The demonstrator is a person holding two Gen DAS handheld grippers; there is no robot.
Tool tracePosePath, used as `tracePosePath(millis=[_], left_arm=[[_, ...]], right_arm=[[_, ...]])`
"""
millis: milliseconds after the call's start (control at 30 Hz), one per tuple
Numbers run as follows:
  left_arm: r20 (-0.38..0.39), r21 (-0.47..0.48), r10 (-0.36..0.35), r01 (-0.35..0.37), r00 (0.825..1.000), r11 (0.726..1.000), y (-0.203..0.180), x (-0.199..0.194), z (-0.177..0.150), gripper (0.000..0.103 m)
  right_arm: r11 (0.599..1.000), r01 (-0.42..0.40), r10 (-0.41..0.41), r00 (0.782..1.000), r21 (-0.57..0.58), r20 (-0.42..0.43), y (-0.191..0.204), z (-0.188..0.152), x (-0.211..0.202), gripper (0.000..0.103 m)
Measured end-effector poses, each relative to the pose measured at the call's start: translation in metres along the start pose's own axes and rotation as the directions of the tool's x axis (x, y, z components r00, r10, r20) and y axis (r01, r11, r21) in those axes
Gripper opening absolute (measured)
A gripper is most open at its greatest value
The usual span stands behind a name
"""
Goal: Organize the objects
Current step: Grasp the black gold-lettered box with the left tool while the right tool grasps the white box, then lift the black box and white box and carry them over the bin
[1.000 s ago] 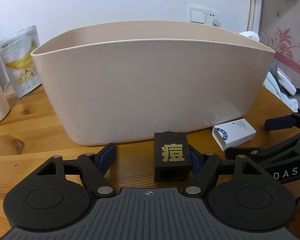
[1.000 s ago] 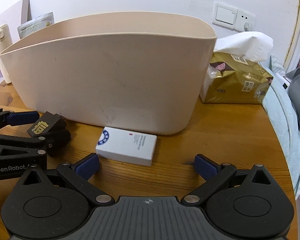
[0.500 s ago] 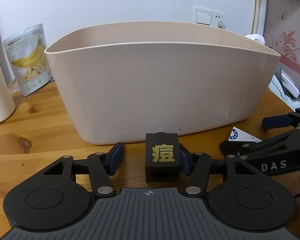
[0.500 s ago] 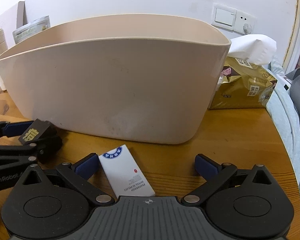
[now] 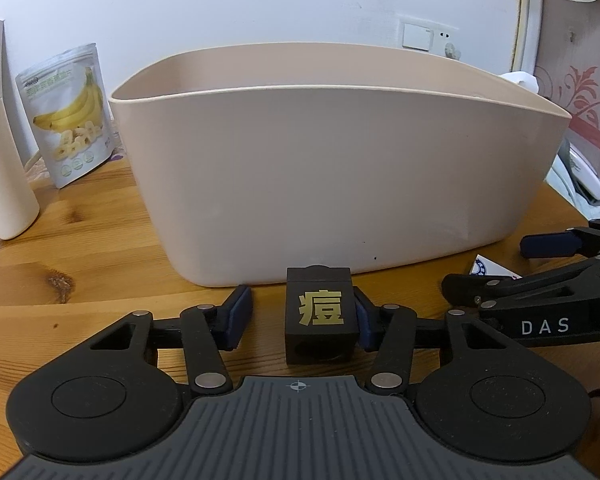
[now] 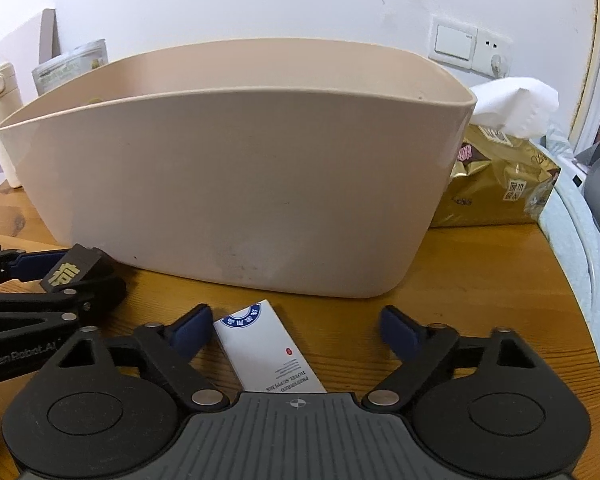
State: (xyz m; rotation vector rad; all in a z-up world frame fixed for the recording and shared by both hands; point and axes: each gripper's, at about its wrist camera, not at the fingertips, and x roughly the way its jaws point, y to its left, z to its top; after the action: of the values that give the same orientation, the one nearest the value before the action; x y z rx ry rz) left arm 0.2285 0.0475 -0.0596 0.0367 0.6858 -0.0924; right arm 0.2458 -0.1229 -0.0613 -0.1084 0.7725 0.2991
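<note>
Matt beige plastic bin; knotty varnished wood table; glossy foil pouch.

**A knotty wooden bench and what sits on it**

The wooden bench carries a large beige tub near its middle. In front of the tub stand a black block with a gold character and, to its right, a flat white box. At the left stand a cream bottle and a banana snack pouch. To the tub's right a gold tissue pack rests on the wood.
</note>
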Motion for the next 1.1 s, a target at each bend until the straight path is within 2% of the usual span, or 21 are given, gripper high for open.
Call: tracePosePath(millis=[167, 267, 367, 433, 833, 1100], left_arm=[[0.005, -0.002, 0.002, -0.002, 1.000, 1.000, 0.000, 0.001, 0.000, 0.052], [0.001, 0.000, 0.002, -0.002, 1.000, 1.000, 0.001, 0.000, 0.000, 0.048], [0.001, 0.003, -0.002, 0.002, 1.000, 1.000, 0.001, -0.001, 0.000, 0.041], [-0.001, 0.005, -0.007, 0.007, 1.000, 1.000, 0.002, -0.002, 0.000, 0.032], [-0.021, 0.005, -0.039, 0.040, 0.999, 0.999, 0.002, -0.011, -0.003, 0.032], [-0.024, 0.025, -0.036, 0.036, 0.999, 0.999, -0.002, -0.023, -0.008, 0.032]], right_arm=[[0.999, -0.022, 0.022, 1.000, -0.024, 0.000, 0.005, 0.003, -0.004, 0.066], [0.999, -0.024, 0.024, 1.000, -0.026, 0.002, 0.008, 0.003, -0.006, 0.057], [0.999, -0.023, 0.024, 1.000, -0.028, 0.005, 0.011, 0.002, -0.009, 0.043], [0.999, -0.022, 0.022, 1.000, -0.025, 0.004, 0.011, 0.003, -0.011, 0.035], [0.999, -0.038, 0.038, 0.999, 0.014, -0.010, 0.009, -0.006, -0.026, 0.031], [0.998, -0.044, 0.043, 0.999, 0.045, 0.023, 0.003, -0.013, -0.048, 0.031]])
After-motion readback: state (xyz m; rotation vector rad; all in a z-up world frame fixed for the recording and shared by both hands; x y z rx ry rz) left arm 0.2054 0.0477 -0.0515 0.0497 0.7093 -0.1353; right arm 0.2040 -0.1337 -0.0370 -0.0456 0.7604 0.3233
